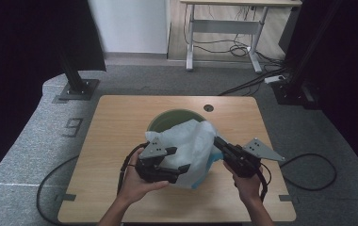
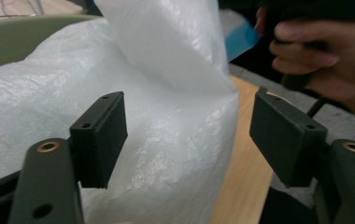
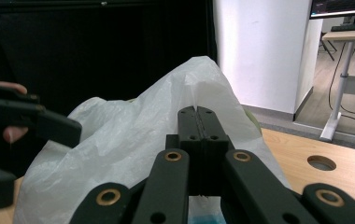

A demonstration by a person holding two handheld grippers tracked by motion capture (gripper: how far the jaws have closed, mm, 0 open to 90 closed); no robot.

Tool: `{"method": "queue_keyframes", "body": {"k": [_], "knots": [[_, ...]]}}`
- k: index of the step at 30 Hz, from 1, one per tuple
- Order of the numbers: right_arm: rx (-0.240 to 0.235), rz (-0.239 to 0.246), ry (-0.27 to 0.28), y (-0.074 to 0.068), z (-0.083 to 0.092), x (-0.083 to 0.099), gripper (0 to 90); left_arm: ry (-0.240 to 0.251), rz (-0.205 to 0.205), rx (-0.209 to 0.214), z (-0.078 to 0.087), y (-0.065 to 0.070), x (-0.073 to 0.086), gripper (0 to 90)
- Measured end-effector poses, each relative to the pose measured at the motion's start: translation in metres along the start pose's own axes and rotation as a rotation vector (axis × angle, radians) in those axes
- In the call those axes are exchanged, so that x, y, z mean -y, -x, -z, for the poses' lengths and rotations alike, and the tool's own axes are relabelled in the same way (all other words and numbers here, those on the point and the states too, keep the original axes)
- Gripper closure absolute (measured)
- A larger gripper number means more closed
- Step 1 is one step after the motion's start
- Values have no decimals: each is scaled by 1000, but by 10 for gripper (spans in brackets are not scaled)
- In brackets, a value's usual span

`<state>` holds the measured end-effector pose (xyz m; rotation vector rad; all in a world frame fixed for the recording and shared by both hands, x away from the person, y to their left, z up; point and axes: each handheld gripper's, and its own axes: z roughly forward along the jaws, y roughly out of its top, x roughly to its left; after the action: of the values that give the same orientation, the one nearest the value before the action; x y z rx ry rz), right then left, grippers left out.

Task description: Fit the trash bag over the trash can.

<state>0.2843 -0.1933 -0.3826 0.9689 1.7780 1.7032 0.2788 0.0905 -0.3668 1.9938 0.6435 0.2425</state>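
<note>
Green bin [image 1: 167,117] is mostly covered by the white plastic bag [image 1: 191,146] — just its far-left rim is seen. Bag's blue part [image 1: 213,160] is largely hidden behind the right gripper [image 1: 219,142] — detail can't be made out.

A "9" is marked on the grey floor [image 1: 74,126].

grippers: 2, left gripper [image 1: 181,160] lower middle, right gripper [image 1: 218,142] right of centre | hands: 2, bottom of frame | white plastic bag [image 1: 191,143]: 1, centre | green bin [image 1: 167,119]: 1, above centre | wooden table [image 1: 116,141]: 1, with 1 round hole [image 1: 208,108] | desk [image 1: 224,28]: 1, top of frame
</note>
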Motion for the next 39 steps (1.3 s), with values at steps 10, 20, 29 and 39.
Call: {"method": "queue_keyframes", "body": {"k": [10, 20, 29, 39], "knots": [[1, -9, 11, 2, 3, -2, 887, -16, -3, -3, -9, 3, -1, 604], [-18, -10, 7, 3, 3, -2, 837, 24, 46, 55, -6, -8, -6, 896], [42, 69, 53, -10, 31, -2, 560, 62, 130, 48, -3, -31, -15, 899], [25, 79, 51, -26, 85, 29, 533, 67, 173, 30, -4, -41, -15, 899]]}}
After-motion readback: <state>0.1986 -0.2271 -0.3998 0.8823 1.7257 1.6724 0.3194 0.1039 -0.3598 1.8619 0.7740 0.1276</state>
